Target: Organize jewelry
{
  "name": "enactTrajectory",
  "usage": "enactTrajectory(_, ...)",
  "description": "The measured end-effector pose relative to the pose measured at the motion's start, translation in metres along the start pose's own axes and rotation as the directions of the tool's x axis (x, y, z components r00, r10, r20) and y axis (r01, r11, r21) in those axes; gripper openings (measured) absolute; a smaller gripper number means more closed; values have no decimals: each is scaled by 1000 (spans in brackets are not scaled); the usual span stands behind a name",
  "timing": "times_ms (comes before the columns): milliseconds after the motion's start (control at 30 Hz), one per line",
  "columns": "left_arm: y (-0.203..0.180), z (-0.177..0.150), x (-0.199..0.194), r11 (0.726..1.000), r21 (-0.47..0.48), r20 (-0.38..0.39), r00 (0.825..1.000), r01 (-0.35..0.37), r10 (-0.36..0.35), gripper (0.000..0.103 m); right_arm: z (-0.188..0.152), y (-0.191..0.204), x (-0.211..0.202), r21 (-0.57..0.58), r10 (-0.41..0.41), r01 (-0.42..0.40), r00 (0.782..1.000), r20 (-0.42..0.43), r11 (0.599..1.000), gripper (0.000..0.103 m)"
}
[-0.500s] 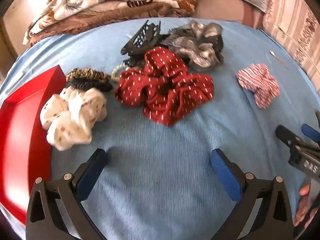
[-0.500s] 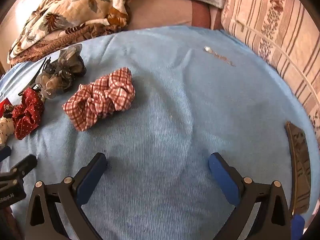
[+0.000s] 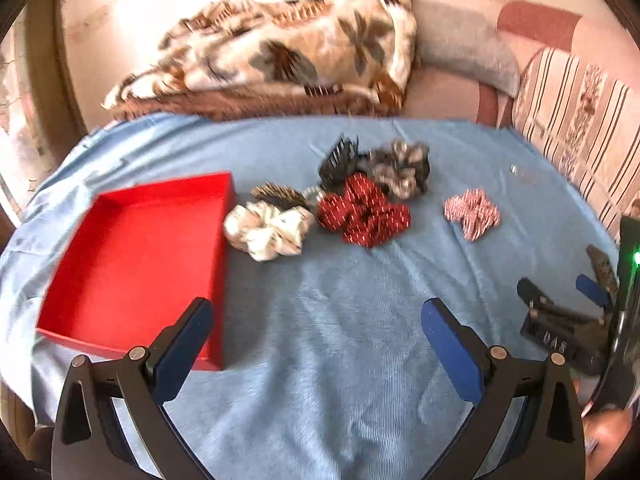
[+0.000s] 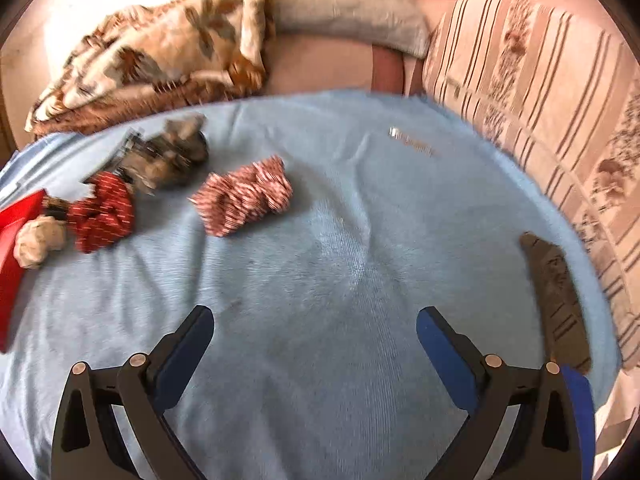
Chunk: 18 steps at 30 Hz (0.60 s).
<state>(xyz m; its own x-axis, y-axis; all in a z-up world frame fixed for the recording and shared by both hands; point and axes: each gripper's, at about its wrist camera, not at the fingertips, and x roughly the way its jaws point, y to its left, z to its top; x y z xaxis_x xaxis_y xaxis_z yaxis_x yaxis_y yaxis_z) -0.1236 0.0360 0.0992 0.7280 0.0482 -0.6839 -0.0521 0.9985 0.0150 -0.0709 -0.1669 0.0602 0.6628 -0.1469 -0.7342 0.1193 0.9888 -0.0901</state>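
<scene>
A red tray (image 3: 132,256) lies empty at the left on the blue cloth (image 3: 340,340). Beside it lie a cream scrunchie (image 3: 268,230), a red dotted scrunchie (image 3: 364,216), a grey scrunchie (image 3: 404,166), a black claw clip (image 3: 338,160), a leopard-print hair tie (image 3: 280,196) and a red-checked scrunchie (image 3: 472,212). My left gripper (image 3: 316,328) is open and empty, held back from the pile. My right gripper (image 4: 316,336) is open and empty, short of the red-checked scrunchie (image 4: 244,196). The right gripper also shows at the left wrist view's right edge (image 3: 568,300).
A small metal pin (image 4: 408,140) lies far right on the cloth. A dark flat object (image 4: 556,300) lies at the cloth's right edge. A floral blanket (image 3: 280,64) and striped cushions (image 4: 540,100) border the back and right.
Both grippers have pulled back and up from the cloth. The pile now sits farther off and the whole red tray has come into the left wrist view.
</scene>
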Motion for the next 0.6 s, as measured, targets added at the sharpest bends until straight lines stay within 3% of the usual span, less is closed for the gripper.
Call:
enactTrajectory(133, 1, -1, -35, 1000, 3, 94, 995, -22, 22, 103, -5, 4, -40, -3, 9, -9, 997, 77, 1000, 102)
enactTrajectory(600, -1, -7, -115, 997, 1, 252, 965, -71, 68, 103, -12, 21, -131, -39, 8, 3, 961, 277, 999, 103)
